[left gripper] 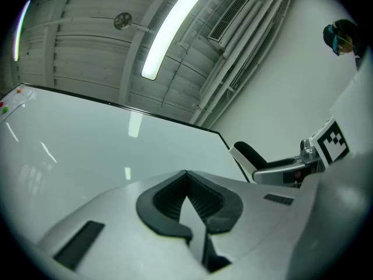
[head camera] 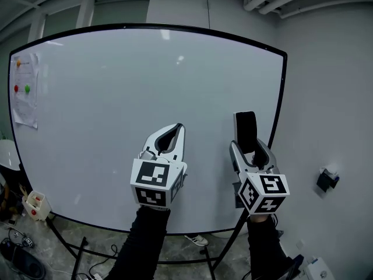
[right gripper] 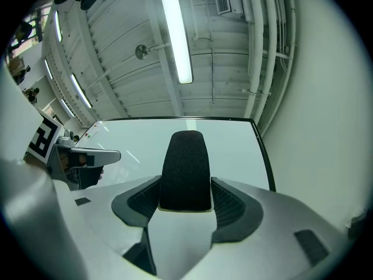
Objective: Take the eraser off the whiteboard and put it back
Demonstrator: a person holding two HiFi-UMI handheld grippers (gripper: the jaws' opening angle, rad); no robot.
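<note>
Right tool point(head camera: 252, 150) is gripping the eraser point(head camera: 245, 130) near the whiteboard's point(head camera: 116, 92) 4 o'clock, left tool point(head camera: 176, 129) idling closed, empty; best bringing it on squarely, I'd judge.

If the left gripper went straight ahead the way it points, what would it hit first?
Probably the whiteboard. The left gripper, shut and empty, points at its bare surface with nothing between; the gap is hard to judge.
</note>
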